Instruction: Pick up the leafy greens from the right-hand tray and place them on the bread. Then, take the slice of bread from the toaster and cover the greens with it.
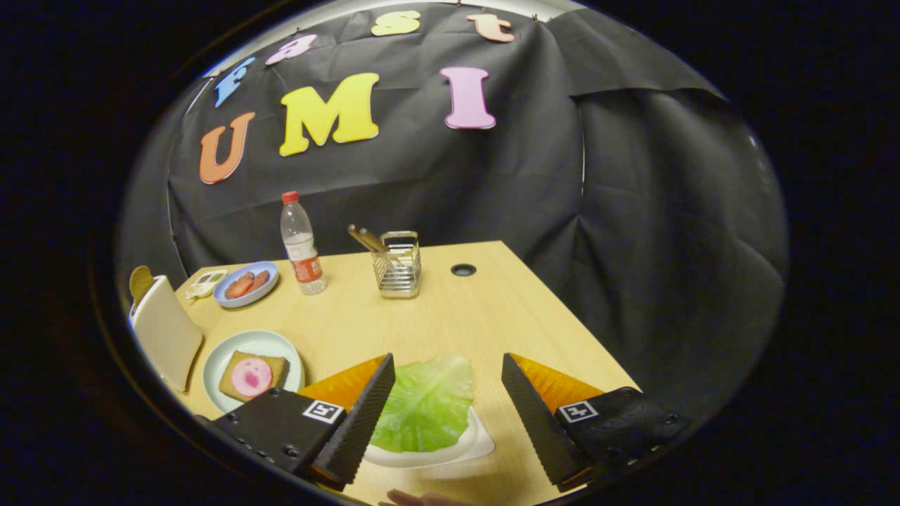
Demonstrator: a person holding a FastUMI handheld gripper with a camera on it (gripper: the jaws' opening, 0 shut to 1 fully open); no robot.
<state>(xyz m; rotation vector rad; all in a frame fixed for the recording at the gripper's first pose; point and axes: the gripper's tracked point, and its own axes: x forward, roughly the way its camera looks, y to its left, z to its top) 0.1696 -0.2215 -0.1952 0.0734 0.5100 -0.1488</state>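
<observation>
A pale green lettuce leaf [425, 404] lies on a small white tray [478, 446] between my fingers, nearer the left one. My gripper [448, 390] stands open above it, touching nothing. To the left, a round light plate [221, 358] carries a slice of bread [274, 365] topped with a pink round slice [251, 377]. Further left stands a cream toaster [166, 330] with a brown slice of bread [139, 281] poking out of its top.
At the back of the wooden table [464, 316] stand a water bottle [302, 246], a wire holder [399, 270] with chopsticks, a blue plate [267, 288] with reddish food and a small packet [205, 283]. A cable hole [463, 269] sits behind. Fingertips of a hand [422, 499] show near me.
</observation>
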